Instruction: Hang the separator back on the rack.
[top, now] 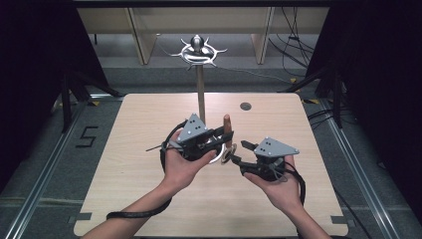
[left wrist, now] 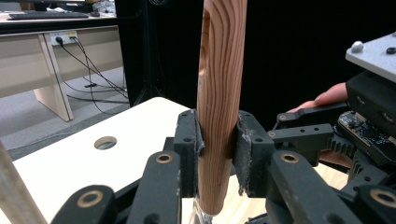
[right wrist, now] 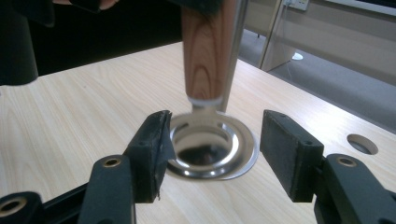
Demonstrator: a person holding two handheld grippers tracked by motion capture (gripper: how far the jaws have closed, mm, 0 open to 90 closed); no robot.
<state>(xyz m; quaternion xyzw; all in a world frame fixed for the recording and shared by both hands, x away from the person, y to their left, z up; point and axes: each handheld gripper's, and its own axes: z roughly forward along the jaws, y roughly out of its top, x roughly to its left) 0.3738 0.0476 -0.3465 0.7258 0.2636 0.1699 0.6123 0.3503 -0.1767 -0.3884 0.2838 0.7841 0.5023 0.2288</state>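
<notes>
A utensil with a wooden handle (top: 227,125) (left wrist: 219,93) (right wrist: 205,51) stands upright near the table's middle. Its round steel bowl (top: 225,155) (right wrist: 210,149) is at the bottom, down at the tabletop. My left gripper (top: 225,135) (left wrist: 217,140) is shut on the handle's lower part, with the pads pressing both sides. My right gripper (top: 237,152) (right wrist: 215,154) is open. Its jaws stand on either side of the steel bowl, the right pad clearly off the rim. Whether the bowl rests on the wood I cannot tell.
A hook stand rises at the table's back, its pole (top: 200,94) (right wrist: 236,46) just behind the utensil and its ring of hooks (top: 199,50) on top. A round hole (top: 245,106) (left wrist: 105,142) (right wrist: 362,143) is in the light wooden table (top: 149,199). Dark curtains flank both sides.
</notes>
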